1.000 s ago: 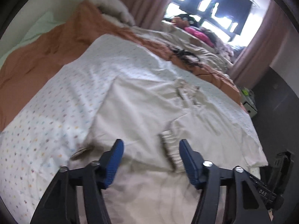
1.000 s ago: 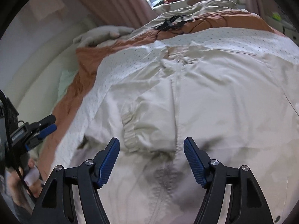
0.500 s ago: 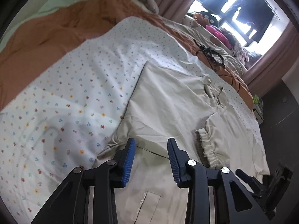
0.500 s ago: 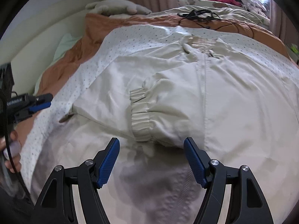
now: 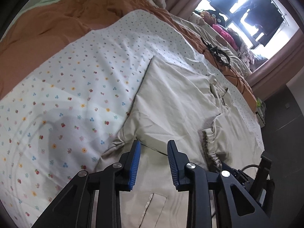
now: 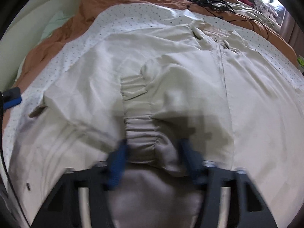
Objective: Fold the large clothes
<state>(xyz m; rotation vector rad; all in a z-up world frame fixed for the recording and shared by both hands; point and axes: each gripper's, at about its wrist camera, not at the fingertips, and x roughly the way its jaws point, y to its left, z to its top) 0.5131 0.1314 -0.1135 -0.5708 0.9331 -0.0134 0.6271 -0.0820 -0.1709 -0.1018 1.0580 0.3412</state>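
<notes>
**Both claws down on the jacket, jaws narrowing**

Beige jacket (image 5: 176,102) lies flat on the dotted sheet (image 5: 79,87) over the bed, filling centre and lower right of the left wrist view; collar and zip run toward upper right; one sleeve is folded across the body, its elastic cuff (image 5: 211,144) at right of centre.

Left claw (image 5: 153,163) at bottom centre; jaws narrow and have just been closing; they straddle the folded sleeve edge near the jacket's lower left corner; cannot tell whether the pads press on cloth, a gap still shows between them.

Right claw (image 6: 152,157) at bottom centre of the right wrist view, motion-blurred; jaws at medium width, have just been closing; the gathered cuff (image 6: 141,131) sits between the fingers; contact not clear through the blur.

Zip (image 6: 221,64) runs up right of centre in that view; the left claw's blue tip shows at the far left edge.

Orange blanket (image 5: 57,24) upper left; black cables (image 5: 218,53) upper right; bright window (image 5: 245,5) top right.
</notes>
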